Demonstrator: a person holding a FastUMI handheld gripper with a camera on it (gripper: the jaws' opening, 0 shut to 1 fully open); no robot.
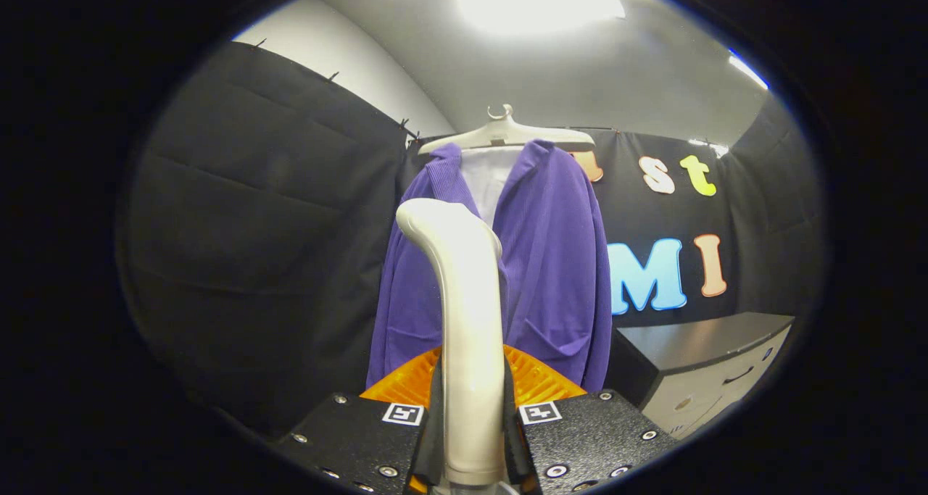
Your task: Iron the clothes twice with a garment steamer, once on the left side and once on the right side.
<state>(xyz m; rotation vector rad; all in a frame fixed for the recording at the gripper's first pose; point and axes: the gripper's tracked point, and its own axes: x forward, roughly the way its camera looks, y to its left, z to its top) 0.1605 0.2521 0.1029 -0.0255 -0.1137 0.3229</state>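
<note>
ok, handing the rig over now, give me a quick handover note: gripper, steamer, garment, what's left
Gripper: shut on the cream plastic garment steamer, handle upright between the fingers, head curving toward the clothes.
Purple knit cardigan over a white shirt hangs on a pale plastic hanger just beyond the steamer; whether the head touches the fabric is unclear.
Done: steamer picked up, brought to the garment.
Left: cannot tell whether either pass is done; assume left and right both remain.

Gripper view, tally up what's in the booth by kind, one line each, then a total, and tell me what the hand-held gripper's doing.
Garment steamers: 1, the steamer, upright between the fingers of the hand-held gripper, which is shut on it.
Garments: 2, a purple cardigan over a white shirt, beyond the steamer.
Hangers: 1, the hanger.
Cabinets: 1, the cabinet beside the cardigan.
Total: 5
</note>
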